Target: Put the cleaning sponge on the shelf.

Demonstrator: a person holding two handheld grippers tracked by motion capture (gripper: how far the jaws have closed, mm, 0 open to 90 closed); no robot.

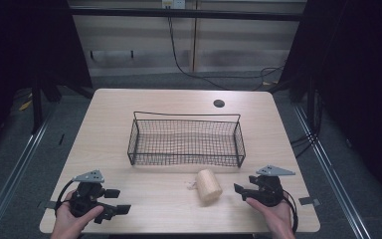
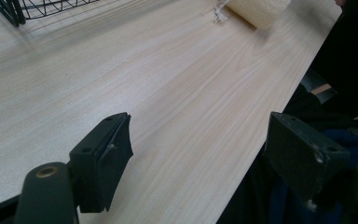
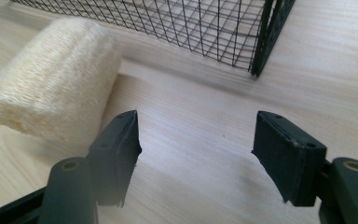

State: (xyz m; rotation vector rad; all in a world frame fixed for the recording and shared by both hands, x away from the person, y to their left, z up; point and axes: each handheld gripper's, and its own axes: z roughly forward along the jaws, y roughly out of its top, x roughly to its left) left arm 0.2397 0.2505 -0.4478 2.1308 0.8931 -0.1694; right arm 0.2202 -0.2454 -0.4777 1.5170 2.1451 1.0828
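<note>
High view showed both the left gripper (image 1: 117,201) and right gripper (image 1: 242,190) with jaws apart and empty, flanking the loofah (image 1: 208,184) near the wire basket (image 1: 186,142)

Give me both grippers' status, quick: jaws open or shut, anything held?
Left gripper: jaws open, nothing between them, over the table.
Right gripper: jaws open, nothing held; the loofah lies just beside it, untouched.

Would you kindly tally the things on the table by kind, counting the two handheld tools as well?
Wire basket: 1
Loofah sponge: 1
Handheld tools: 2, the left tool and the right tool, both open with nothing between the jaws
Total: 4
</note>
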